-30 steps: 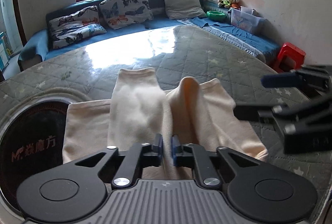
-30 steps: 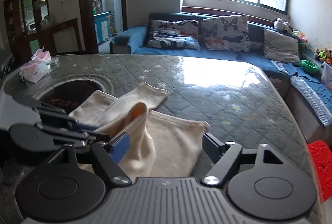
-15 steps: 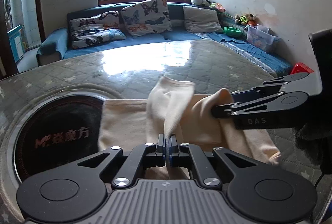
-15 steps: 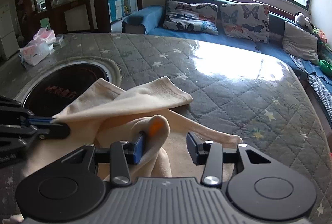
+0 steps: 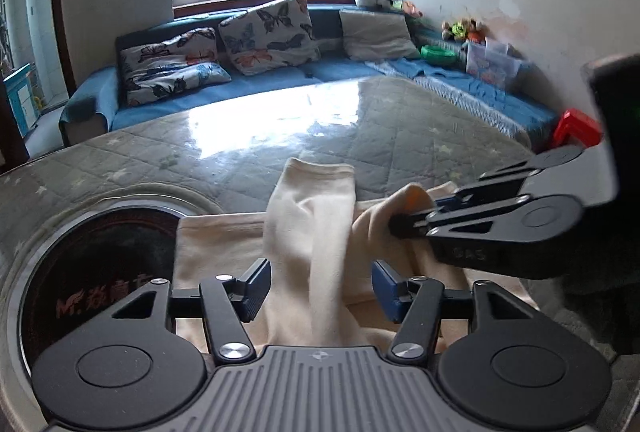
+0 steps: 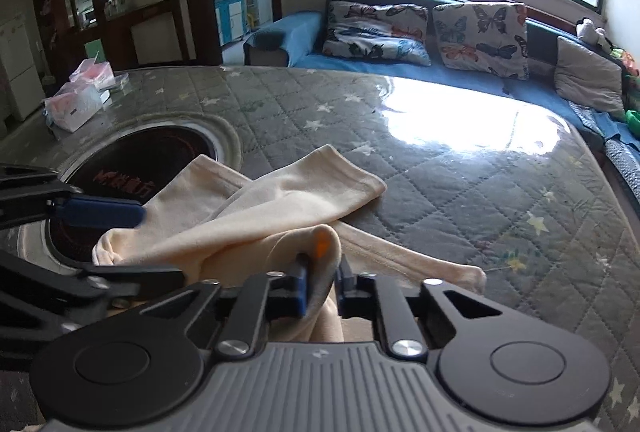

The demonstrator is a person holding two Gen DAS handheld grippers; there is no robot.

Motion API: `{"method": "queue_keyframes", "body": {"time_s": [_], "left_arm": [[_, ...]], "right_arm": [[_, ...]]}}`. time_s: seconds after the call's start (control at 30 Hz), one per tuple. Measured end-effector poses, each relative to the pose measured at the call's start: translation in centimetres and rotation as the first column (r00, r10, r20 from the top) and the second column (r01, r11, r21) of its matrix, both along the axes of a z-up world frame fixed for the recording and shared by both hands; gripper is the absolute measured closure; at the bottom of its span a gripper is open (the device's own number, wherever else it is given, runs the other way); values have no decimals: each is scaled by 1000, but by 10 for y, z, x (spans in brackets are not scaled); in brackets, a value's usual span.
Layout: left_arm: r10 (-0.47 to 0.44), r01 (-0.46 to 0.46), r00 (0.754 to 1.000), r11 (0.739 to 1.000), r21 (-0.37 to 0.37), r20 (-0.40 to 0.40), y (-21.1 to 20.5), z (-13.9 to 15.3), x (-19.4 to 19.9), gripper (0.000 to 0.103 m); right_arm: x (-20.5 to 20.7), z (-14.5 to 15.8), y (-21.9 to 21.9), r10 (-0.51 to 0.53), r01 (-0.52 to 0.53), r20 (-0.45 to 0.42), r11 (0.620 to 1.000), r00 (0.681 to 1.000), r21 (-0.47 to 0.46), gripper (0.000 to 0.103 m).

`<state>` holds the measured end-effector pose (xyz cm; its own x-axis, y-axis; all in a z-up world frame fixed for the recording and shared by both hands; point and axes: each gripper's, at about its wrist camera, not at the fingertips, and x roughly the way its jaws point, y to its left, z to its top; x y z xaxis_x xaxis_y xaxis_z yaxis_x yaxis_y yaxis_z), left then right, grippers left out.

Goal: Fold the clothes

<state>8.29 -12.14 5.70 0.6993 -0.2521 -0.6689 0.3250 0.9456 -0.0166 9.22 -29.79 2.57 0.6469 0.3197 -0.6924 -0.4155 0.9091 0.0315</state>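
Note:
A cream garment lies rumpled on the quilted grey table, one tube-shaped part stretched toward the sofa. My left gripper has its jaws opening. A strip of the cloth runs between the blue pads without being pressed. My right gripper is shut on a raised fold of the garment that shows an orange patch. In the left wrist view the right gripper comes in from the right, pinching that fold. The left gripper shows at the left of the right wrist view.
A round dark inset with red lettering sits in the table beside the garment. Plastic-wrapped packs lie at the table's far left. A blue sofa with butterfly cushions runs behind, and a red stool stands at the right.
The left gripper, shut on the cloth before, has opened and let it go. The right gripper came in over the garment and closed on the raised fold.

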Motion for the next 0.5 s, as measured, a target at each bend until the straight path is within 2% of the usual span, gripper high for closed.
{"method": "queue_keyframes", "body": {"time_s": [0.03, 0.1, 0.17, 0.2, 0.5], "left_arm": [[-6, 6, 1000, 1000, 8, -4, -3, -2, 3, 50], [-5, 6, 1000, 1000, 16, -16, -2, -10, 10, 84], [6, -6, 1000, 1000, 4, -24, 2, -13, 12, 87], [11, -11, 1000, 1000, 2, -19, 5, -13, 11, 92], [101, -98, 993, 994, -38, 63, 45, 9, -20, 94]], "right_arm": [[-2, 2, -2, -6, 6, 9, 1000, 1000, 0, 95], [-6, 7, -6, -20, 20, 34, 1000, 999, 3, 99], [-10, 13, -11, -35, 35, 55, 999, 998, 8, 99], [-12, 16, -14, -42, 42, 65, 999, 997, 8, 99], [-43, 34, -47, -142, 141, 144, 990, 979, 14, 100]]}}
